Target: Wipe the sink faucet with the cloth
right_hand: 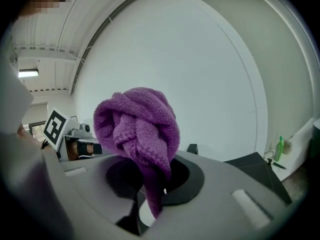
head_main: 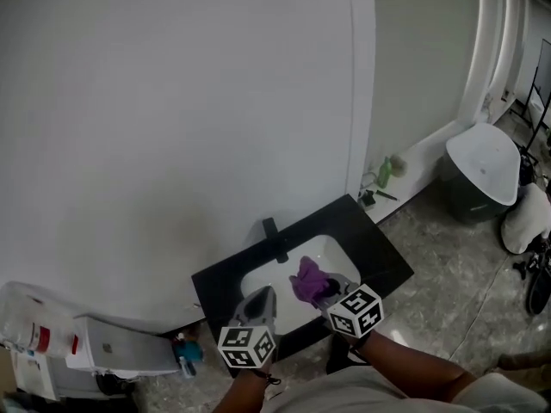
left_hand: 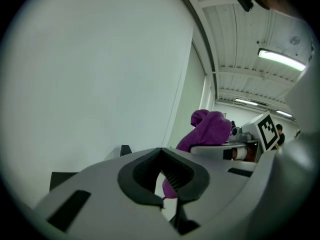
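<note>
Right hand-held gripper [right_hand: 151, 201] clamped on purple cloth [right_hand: 140, 129] above sink [head_main: 265, 284], left hand-held gripper [left_hand: 164, 196] closed, empty

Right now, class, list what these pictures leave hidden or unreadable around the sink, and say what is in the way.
1. Faucet: in the right gripper view, only its top shows above the gripper's body.
2. Sink drain: in the head view, covered by the cloth and the right gripper.
3. Bottle label: in the head view, too small to read.
4. Clutter: in the head view, cut off by the left edge.
</note>
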### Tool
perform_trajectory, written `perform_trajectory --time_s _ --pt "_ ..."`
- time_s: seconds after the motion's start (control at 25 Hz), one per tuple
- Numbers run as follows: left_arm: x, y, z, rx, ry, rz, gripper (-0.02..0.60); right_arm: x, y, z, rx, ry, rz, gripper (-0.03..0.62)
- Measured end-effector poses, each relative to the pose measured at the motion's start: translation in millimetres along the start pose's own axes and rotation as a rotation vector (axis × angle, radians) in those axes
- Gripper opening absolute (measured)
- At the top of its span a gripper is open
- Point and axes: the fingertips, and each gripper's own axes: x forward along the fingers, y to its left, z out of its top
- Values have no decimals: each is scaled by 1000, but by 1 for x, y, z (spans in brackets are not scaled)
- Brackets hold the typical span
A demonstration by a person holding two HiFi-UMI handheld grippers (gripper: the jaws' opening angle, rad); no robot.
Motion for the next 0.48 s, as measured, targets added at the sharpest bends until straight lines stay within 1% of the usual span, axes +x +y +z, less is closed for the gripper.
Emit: perform_trajectory --time_s 0.16,0.24,0.36,0.48 --pt "43 12 3 19 17 69 6 28 -41 -4 -8 66 72 49" --pt "54 20 -2 2 37 95 6 45 -54 -10 1 95 102 49" --pt "63 28 -22 -27 75 113 6 71 -70 -22 8 147 126 49" --pt "71 36 -35 -24 96 115 6 112 -91 -10 -19 157 140 49"
